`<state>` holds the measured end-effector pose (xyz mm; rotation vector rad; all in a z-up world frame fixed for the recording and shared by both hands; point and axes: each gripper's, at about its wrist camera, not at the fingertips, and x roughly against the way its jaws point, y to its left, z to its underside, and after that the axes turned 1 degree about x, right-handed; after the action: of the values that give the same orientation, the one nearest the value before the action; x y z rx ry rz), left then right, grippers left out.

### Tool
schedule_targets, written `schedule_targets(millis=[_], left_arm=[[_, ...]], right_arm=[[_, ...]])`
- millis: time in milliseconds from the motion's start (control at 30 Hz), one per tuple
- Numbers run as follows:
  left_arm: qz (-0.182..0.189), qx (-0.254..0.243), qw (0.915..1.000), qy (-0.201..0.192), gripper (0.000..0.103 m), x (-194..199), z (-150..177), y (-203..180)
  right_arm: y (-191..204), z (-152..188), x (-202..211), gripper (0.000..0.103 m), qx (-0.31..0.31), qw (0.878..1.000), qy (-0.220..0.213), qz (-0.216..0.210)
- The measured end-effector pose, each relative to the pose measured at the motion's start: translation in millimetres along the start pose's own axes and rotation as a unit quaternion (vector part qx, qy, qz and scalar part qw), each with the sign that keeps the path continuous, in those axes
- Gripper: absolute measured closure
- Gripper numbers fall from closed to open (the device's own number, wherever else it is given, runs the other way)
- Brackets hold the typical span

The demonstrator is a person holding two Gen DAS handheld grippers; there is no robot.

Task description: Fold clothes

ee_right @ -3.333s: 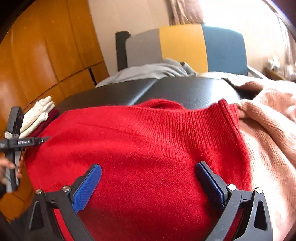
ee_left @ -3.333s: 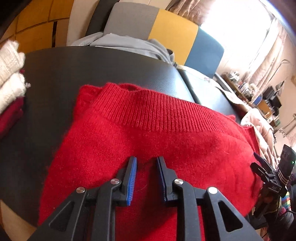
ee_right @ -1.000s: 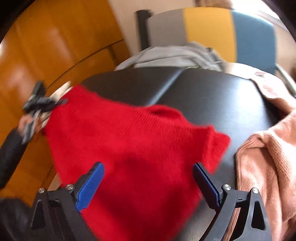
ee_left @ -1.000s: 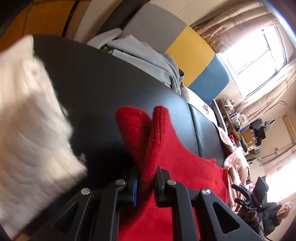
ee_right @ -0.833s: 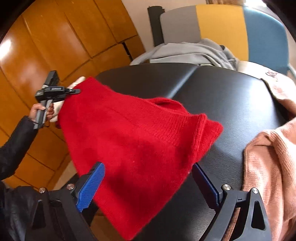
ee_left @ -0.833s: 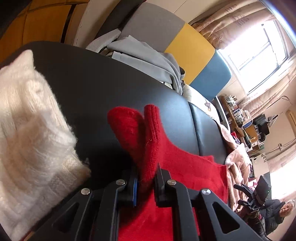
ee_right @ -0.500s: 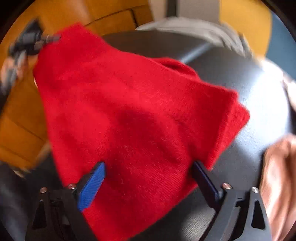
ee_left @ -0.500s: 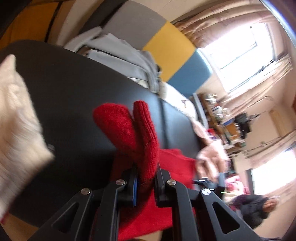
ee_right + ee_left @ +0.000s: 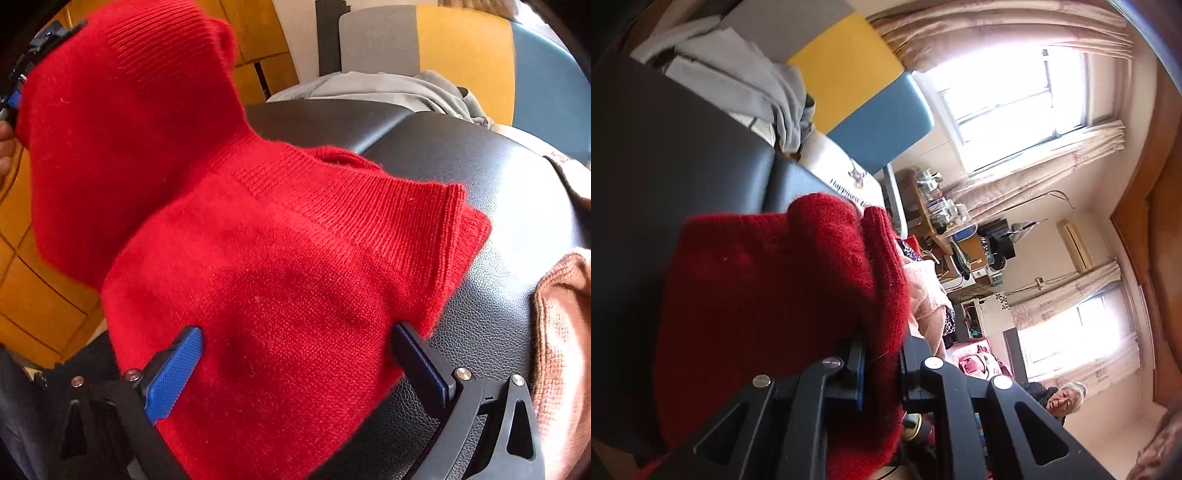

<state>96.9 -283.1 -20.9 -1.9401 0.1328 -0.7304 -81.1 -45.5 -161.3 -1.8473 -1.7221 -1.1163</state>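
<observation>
Lifted red sweater now partly hides "Happiness" cloth.

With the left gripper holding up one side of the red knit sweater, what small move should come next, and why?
Probably carry the left gripper across toward the pink knit garment and lower the raised flap. It is shut on the red knit sweater, whose left side hangs lifted while the rest lies on the black padded surface. The right gripper hovers open over the flat part, ready to steady it.
</observation>
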Motion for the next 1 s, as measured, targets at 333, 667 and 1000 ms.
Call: schedule_targets(millis=[333,667,1000], left_arm=[[-0.053,0.063,0.9958,0.041,0.092,-107,18,18],[-0.081,0.105,0.9897,0.054,0.09,-150,25,39],[-0.085,0.142,0.9817,0.093,0.079,-149,23,21]], right_arm=[[-10,14,1,0.0,-0.02,0.999,-0.044,-0.025],[-5,15,4,0.0,-0.023,0.997,-0.061,-0.03],[-6,17,8,0.0,-0.021,0.997,-0.068,-0.016]])
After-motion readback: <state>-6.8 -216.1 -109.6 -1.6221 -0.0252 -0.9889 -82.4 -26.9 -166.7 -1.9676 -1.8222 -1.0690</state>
